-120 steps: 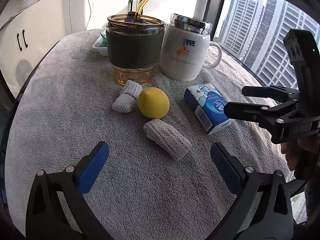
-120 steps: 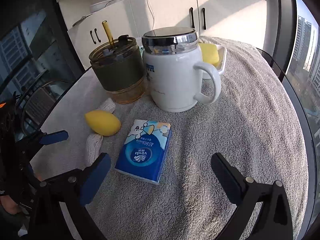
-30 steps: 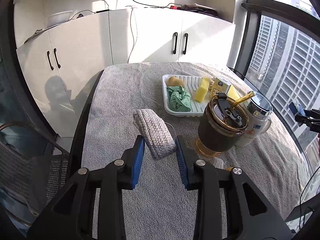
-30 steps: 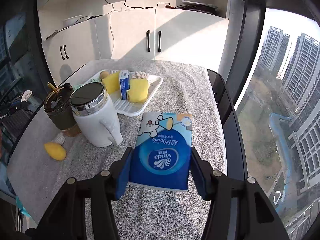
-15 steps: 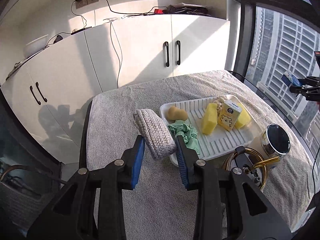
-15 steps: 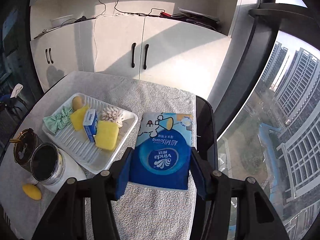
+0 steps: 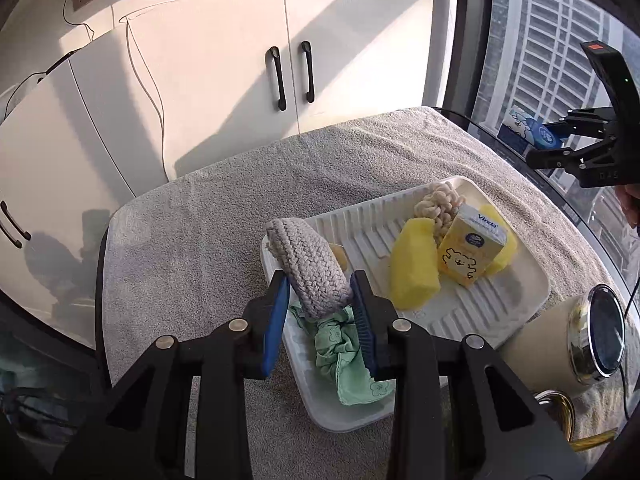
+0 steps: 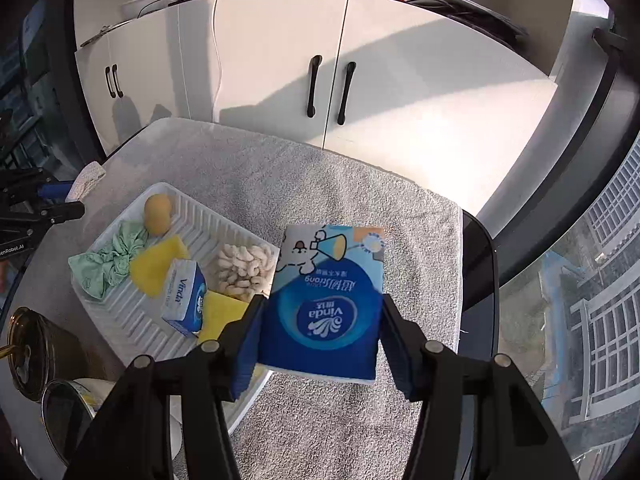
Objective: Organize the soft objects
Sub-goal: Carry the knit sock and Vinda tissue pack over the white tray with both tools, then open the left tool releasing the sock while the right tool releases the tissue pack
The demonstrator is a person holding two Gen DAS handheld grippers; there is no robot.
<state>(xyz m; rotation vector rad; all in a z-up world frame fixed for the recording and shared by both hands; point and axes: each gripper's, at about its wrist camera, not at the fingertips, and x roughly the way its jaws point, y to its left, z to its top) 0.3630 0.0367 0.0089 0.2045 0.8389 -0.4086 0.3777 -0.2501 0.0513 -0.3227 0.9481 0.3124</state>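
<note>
Left gripper (image 7: 320, 304): blue pads clamped on the grey knitted fabric roll (image 7: 310, 266), which stands up out of the jaws, tilted to the left. Compared with half a second ago, the roll now hangs over the near-left corner of the white ribbed plastic tray (image 7: 472, 320) instead of beside its left edge; the tray fills more of the left wrist view. Directly beneath the roll lies the mint-green crumpled cloth (image 7: 348, 360), inside the tray. Whether roll and cloth touch: cannot tell.

Right gripper (image 8: 320, 332): fingers closed on the blue soft tissue pack with a cartoon bear print (image 8: 326, 304), gripped on both side edges, printed face up. Four seconds ago this pack lay flat on the grey terry towel (image 8: 360, 200) covering the table, and both grippers were spread apart with nothing in them. Now the pack is held above the towel at the tray's right edge, closer to the tray than half a second ago.

Tray contents, right wrist view: small tan rounded object (image 8: 157, 213) at the far corner, yellow sponge block (image 8: 158, 266), small blue-and-white tissue box (image 8: 185, 304), cream chenille bundle (image 8: 244, 268), second yellow sponge (image 8: 220, 316) at the near edge.

Near-left of the tray: amber glass tumbler with a dark sleeve (image 8: 30, 354) and white lidded mug (image 7: 576, 340).
</note>
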